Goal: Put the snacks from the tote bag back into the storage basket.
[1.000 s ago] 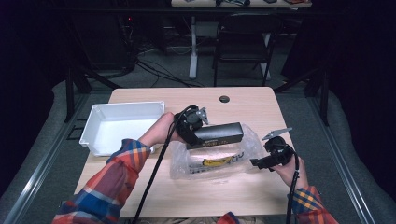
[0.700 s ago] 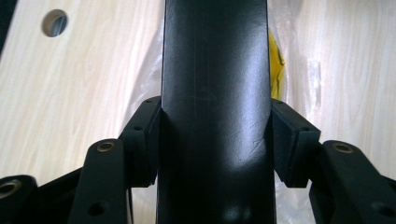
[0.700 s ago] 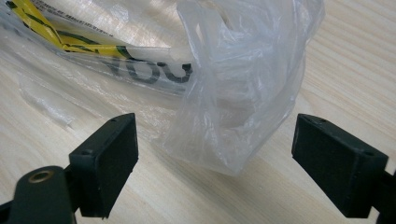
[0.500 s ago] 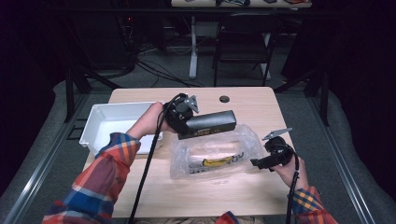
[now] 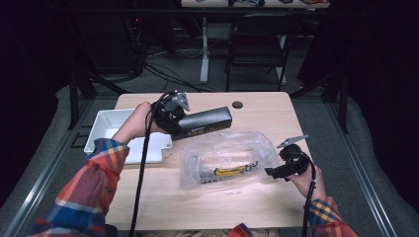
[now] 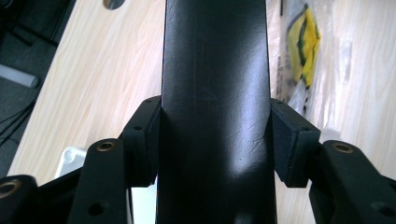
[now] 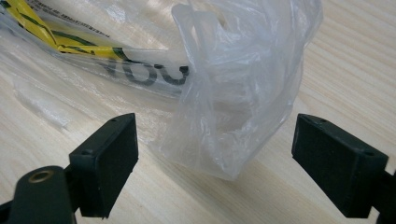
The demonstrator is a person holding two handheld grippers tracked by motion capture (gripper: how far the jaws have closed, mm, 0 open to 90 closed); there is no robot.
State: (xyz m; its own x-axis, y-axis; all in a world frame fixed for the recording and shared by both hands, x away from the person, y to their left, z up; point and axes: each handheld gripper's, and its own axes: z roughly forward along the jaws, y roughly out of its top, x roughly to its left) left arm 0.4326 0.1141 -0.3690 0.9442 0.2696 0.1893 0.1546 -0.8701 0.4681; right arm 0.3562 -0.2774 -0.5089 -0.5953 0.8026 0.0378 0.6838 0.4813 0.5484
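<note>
My left gripper (image 5: 180, 122) is shut on a long black box (image 5: 205, 122), held level above the table between the white tray and the bag. In the left gripper view both pads (image 6: 289, 140) press on the sides of the black box (image 6: 215, 93), which runs up the middle of the frame. A clear plastic bag (image 5: 227, 158) with yellow and black print lies crumpled on the table. My right gripper (image 5: 272, 173) rests at the bag's right end. Seen from the right gripper view, my right gripper (image 7: 215, 168) is open, its jaws wide apart around a bunched corner of the bag (image 7: 233, 93) without touching it.
A white tray (image 5: 106, 126) sits at the table's left side, partly behind the left hand. A small dark round disc (image 5: 237, 104) lies near the far edge. A chair (image 5: 257, 44) and cables stand on the floor beyond the table (image 5: 207, 207).
The left gripper has lifted the black box up and away from the bag, toward the left and the far side. The right gripper has stayed at the bag's right end.
</note>
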